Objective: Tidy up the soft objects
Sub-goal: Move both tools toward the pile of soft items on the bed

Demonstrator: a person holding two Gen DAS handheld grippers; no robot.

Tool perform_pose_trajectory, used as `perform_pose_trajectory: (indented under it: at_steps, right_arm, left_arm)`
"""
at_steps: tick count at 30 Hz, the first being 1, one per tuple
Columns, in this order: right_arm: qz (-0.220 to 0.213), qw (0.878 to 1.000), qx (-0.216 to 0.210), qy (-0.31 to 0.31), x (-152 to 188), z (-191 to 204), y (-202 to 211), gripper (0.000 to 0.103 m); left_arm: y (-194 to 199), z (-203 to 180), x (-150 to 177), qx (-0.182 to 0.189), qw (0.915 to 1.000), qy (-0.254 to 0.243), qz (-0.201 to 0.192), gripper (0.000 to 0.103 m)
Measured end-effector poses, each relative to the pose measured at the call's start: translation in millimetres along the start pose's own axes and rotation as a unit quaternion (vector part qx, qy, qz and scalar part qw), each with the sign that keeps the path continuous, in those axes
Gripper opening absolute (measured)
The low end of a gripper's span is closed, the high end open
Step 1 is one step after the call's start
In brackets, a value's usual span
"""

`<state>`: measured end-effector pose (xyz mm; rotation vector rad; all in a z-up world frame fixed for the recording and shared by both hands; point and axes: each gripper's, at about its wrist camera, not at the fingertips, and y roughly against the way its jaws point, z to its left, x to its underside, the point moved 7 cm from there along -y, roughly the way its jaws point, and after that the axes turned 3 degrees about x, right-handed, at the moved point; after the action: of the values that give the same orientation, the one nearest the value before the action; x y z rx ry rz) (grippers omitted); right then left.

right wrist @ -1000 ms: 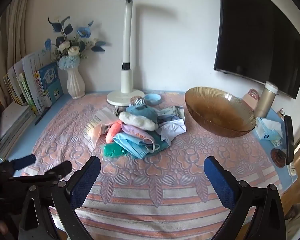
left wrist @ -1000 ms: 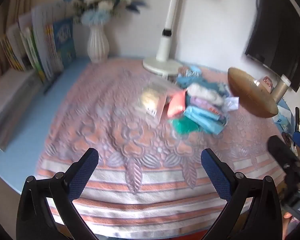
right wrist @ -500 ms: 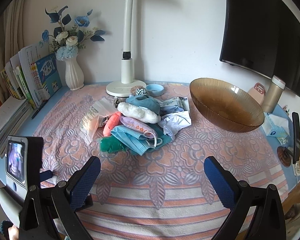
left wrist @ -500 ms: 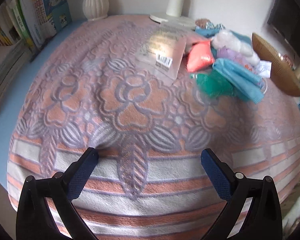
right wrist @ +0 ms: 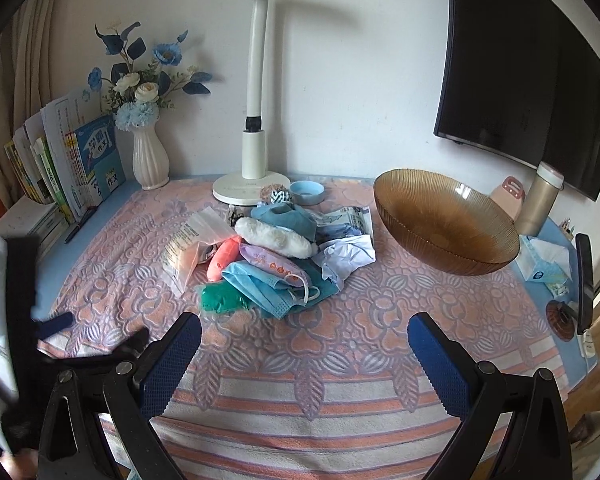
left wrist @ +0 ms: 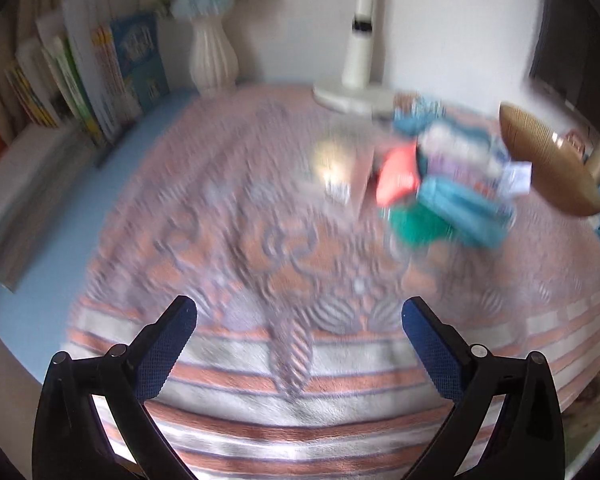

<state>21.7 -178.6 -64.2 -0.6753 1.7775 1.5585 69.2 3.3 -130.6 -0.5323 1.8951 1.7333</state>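
A pile of soft objects [right wrist: 276,256] lies mid-table: blue face masks [right wrist: 260,286], a green pouch [right wrist: 220,300], an orange pouch [right wrist: 224,258], a white fuzzy roll [right wrist: 274,237], a clear plastic bag [right wrist: 188,248] and crumpled white cloth [right wrist: 346,258]. A ribbed amber bowl [right wrist: 444,220] stands right of it. The pile shows blurred in the left wrist view [left wrist: 440,184], with the bowl [left wrist: 548,164]. My left gripper [left wrist: 298,320] is open and empty above the near cloth. My right gripper [right wrist: 304,340] is open and empty, short of the pile.
A patterned cloth [right wrist: 340,360] covers the table. A desk lamp [right wrist: 252,120], a vase of flowers [right wrist: 150,152] and books [right wrist: 72,164] stand along the back and left. A thermos [right wrist: 538,200], tissue pack [right wrist: 544,260] and monitor [right wrist: 520,72] are at the right.
The left gripper has tilted back up and pulled away from the cloth; its view is motion-blurred. The right gripper has barely moved. Both stay open.
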Motion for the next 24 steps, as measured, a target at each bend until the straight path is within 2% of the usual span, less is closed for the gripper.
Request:
perform_pose_trajectory:
  at_steps: [4, 9, 12, 24]
  right_arm:
    - [-0.005, 1.0, 0.0, 0.001, -2, 1, 5, 0.103]
    - [-0.009, 1.0, 0.003, 0.004, -4, 2, 9, 0.103]
    - [-0.011, 1.0, 0.006, 0.0, -5, -1, 12, 0.103]
    - [0.002, 1.0, 0.011, 0.0, -5, -4, -1, 0.103]
  left_arm:
    - [45, 0, -24, -0.002, 0.9976, -0.006, -0.07, 0.102]
    - [73, -5, -39, 0.001, 0.9942, -0.014, -0.107, 0.102]
    - [80, -4, -42, -0.009, 0.992, -0.016, -0.125, 0.102]
    - [67, -11, -40, -0.006, 0.9921, -0.013, -0.124, 0.102]
